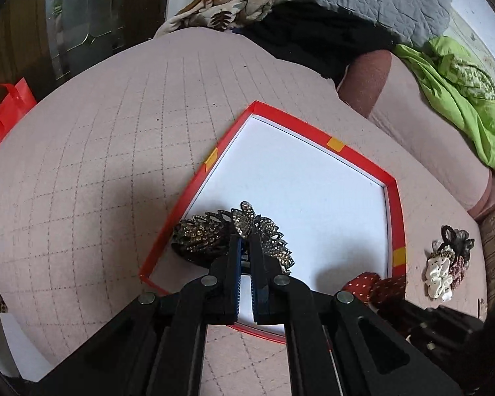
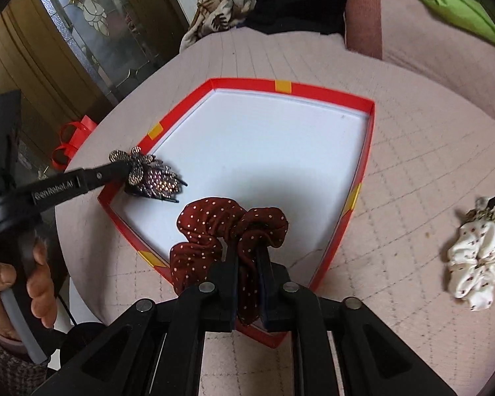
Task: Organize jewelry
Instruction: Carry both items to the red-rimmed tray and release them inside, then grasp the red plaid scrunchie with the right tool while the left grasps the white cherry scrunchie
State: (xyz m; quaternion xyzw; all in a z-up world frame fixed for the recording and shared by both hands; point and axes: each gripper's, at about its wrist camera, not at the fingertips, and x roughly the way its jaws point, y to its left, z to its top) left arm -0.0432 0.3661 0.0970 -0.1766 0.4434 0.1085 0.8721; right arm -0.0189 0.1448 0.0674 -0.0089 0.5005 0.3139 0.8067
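A red box with a white floor (image 1: 397, 217) (image 2: 368, 138) lies open on the pink quilted bed. My left gripper (image 1: 246, 241) is shut on a dark rhinestone hair clip (image 1: 208, 231), held over the box's near left corner; it also shows in the right wrist view (image 2: 155, 178). My right gripper (image 2: 247, 254) is shut on a dark red polka-dot scrunchie (image 2: 227, 224), held over the box's near edge; the scrunchie also shows in the left wrist view (image 1: 373, 285).
A small pile of scrunchies, white, black and patterned (image 1: 445, 264) (image 2: 478, 247), lies on the quilt right of the box. Green cloth (image 1: 462, 99), a grey quilt and floral fabric lie at the back. A red bag (image 1: 3, 115) stands left of the bed.
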